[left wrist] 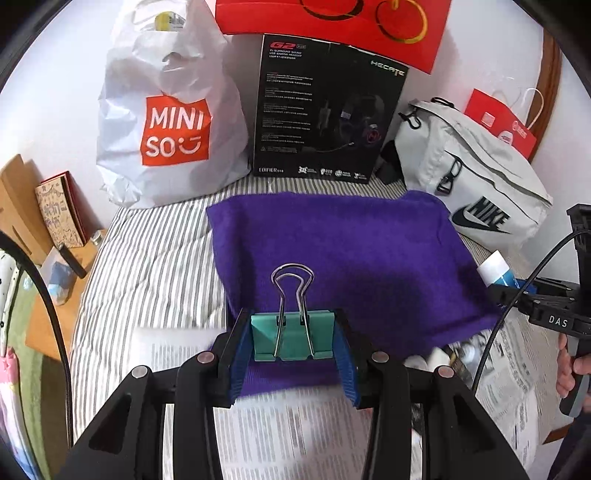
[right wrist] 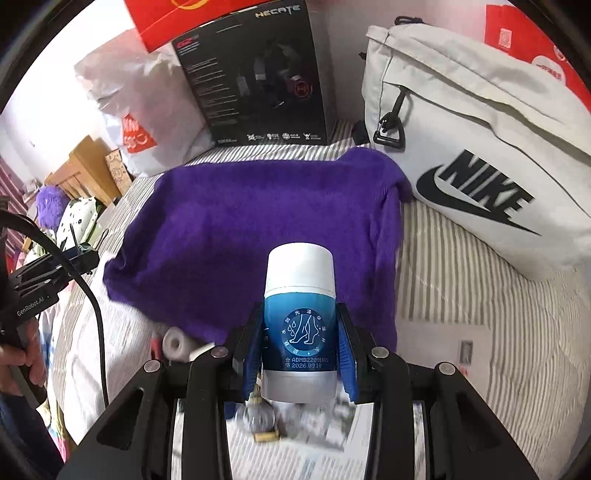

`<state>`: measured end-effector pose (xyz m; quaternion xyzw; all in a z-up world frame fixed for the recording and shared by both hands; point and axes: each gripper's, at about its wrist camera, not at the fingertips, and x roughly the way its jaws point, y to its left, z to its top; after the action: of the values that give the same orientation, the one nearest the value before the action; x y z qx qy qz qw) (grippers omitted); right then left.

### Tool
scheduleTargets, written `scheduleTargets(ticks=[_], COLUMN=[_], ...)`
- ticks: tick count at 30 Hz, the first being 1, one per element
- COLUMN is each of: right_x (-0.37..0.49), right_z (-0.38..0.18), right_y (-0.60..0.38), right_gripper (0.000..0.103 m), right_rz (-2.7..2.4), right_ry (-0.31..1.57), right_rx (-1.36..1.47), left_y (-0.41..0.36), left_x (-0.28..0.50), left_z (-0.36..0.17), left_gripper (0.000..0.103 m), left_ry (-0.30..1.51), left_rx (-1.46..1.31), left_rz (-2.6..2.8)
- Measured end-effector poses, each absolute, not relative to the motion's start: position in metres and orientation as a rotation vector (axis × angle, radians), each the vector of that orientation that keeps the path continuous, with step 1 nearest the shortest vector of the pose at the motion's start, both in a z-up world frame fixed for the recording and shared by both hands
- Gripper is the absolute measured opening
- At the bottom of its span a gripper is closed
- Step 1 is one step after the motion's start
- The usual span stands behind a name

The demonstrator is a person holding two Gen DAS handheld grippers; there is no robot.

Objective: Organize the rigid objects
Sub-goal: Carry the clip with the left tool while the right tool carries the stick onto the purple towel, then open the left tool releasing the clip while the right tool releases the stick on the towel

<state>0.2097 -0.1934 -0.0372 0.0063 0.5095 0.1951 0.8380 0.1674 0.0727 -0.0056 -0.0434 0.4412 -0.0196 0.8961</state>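
A teal binder clip [left wrist: 293, 338] with silver wire handles sits upright between the blue pads of my left gripper [left wrist: 293, 341], which is shut on it above the near edge of a purple cloth [left wrist: 343, 243]. My right gripper [right wrist: 300, 345] is shut on a blue tube with a white cap [right wrist: 300, 314], cap pointing away, held above the purple cloth [right wrist: 251, 221]. The tube's white cap [left wrist: 493, 267] and the right gripper [left wrist: 532, 299] also show at the right edge of the left wrist view. The left gripper's black body [right wrist: 48, 273] shows at the left of the right wrist view.
Cloth lies on a striped bedsheet [left wrist: 155, 266]. Behind it stand a white Miniso bag [left wrist: 170, 122], a black headset box [left wrist: 325, 110], a red paper bag [left wrist: 332, 26] and a grey Nike bag [left wrist: 476, 173]. Newspaper [left wrist: 295, 435] and small items, including a white roll [right wrist: 177, 343], lie near the front edge.
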Motion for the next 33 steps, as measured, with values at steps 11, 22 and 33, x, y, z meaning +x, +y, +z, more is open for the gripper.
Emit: scheduleTargets(ticks=[11,22,33], right_x=[0.276,0.317,0.321], right_z=[-0.066,-0.099,-0.102], right_y=[-0.177,-0.163,-0.161], right_gripper=[0.036,0.036,0.036], right_rz=[0.4,0.362,0.367], right_ry=[1.096,1.137,1.124], right_rx=[-0.007,-0.064,-0.092], left_y=[0.072,0.066,0.066], left_x=[0.236,0.283,0.295], left_z=[-0.03,-0.063,-0.078], left_gripper=[0.04,0.04,0.04], left_ry=[0.92,0.986,1.034], left_rx=[-0.108,-0.085,-0.058], left_rz=[-0.062,-0.043,-0.01])
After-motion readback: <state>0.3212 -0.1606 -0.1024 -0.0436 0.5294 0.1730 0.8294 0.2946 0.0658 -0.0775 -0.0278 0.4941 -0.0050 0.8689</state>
